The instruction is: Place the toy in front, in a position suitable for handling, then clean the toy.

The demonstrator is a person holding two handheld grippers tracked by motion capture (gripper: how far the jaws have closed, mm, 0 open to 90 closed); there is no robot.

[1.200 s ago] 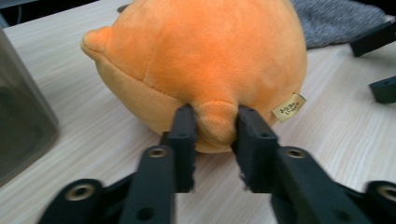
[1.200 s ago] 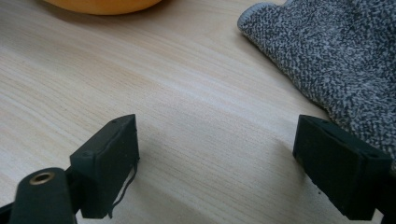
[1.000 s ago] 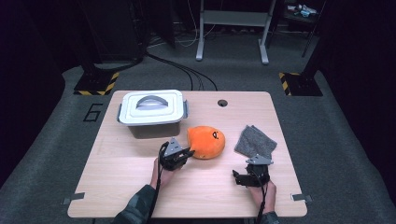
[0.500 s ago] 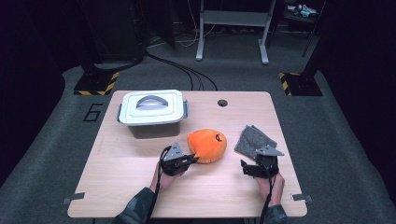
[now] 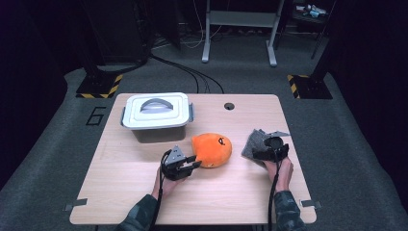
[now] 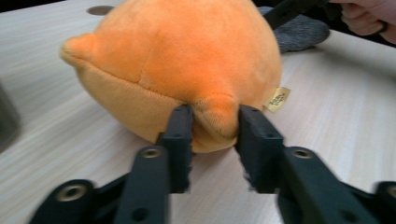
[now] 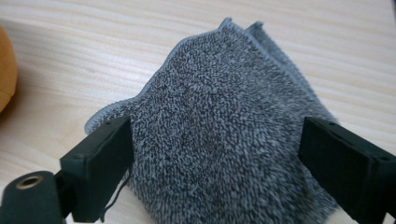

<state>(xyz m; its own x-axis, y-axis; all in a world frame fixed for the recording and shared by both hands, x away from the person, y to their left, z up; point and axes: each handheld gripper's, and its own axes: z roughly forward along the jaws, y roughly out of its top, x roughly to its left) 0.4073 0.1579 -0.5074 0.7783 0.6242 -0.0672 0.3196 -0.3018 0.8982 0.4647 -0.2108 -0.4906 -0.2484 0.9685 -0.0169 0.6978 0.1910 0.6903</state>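
- The orange plush toy [image 5: 211, 149] lies on the worktop [image 5: 120, 192], just in front of and to the right of the lidded white container [image 5: 156, 115].
- Over the last second the left tongs [image 6: 215, 126] have closed in on the plush toy; their jaws now pinch a small nub on its near underside.
- The right tongs [image 7: 215, 154] have moved up from the near edge to the grey cloth [image 7: 224, 121], right of the plush toy, and now straddle it, jaws spread wide.
- Likely reading: the toy is secured, ready for lifting; the cloth is not yet gripped.
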